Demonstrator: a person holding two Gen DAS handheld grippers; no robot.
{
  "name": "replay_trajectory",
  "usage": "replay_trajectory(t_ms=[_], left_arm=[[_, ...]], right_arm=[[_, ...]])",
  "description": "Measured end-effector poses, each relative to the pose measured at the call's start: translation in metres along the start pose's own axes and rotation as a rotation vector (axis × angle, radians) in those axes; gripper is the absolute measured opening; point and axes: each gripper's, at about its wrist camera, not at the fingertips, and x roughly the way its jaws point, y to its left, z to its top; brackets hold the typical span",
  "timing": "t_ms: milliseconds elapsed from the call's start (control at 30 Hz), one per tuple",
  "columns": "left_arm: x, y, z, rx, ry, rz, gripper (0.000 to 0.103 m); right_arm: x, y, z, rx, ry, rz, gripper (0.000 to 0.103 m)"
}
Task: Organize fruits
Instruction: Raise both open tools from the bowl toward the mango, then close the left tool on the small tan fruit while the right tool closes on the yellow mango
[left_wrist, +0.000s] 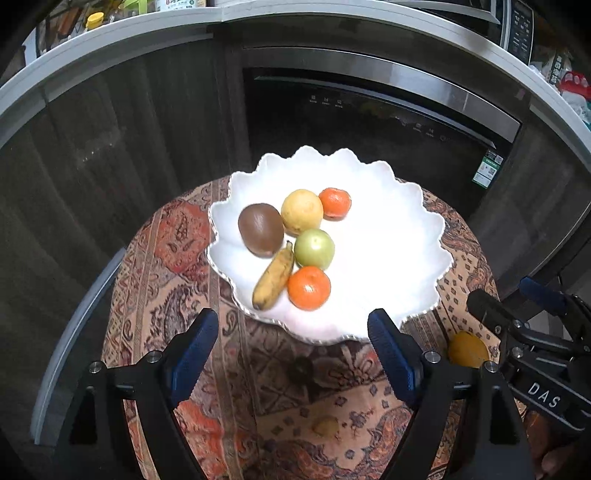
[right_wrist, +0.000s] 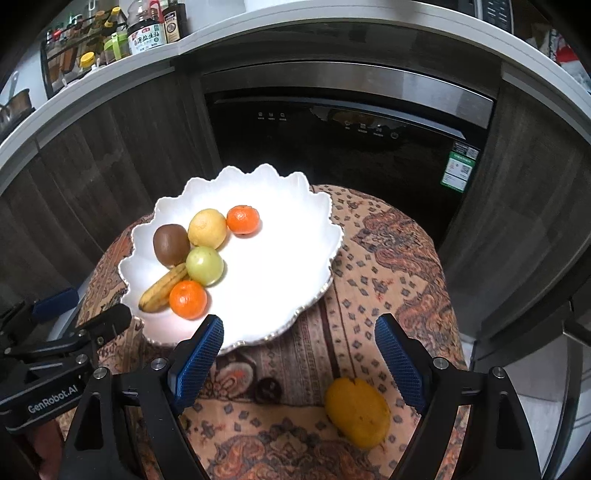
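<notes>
A white scalloped plate sits on a round patterned table. It holds a kiwi, a yellow lemon, a green fruit, a small banana and two mandarins. A yellow-orange mango lies on the cloth in front of the plate, also in the left wrist view. My right gripper is open and empty, just above and left of the mango. My left gripper is open and empty at the plate's near rim.
The patterned tablecloth covers the small round table. A dark dishwasher front and wood cabinets stand behind it. Bottles line the counter above. A small dark spot lies on the cloth.
</notes>
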Motion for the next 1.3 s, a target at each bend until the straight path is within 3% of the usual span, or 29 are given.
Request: replay_trajectory(t_ms=[600, 867, 1300], left_arm=[[-0.008, -0.018, -0.041, 0.035, 0.018, 0.005, 0.083], [-0.006, -0.028, -0.062, 0.076, 0.001, 0.046, 0.082], [0.013, -0.036, -0.088, 0.085, 0.021, 0.054, 0.083]], right_arm=[[-0.020, -0.016, -0.031, -0.009, -0.007, -0.052, 0.085], [-0.014, -0.025, -0.056, 0.000, 0.019, -0.065, 0.085], [0.002, -0.039, -0.091, 0.009, 0.022, -0.104, 0.085]])
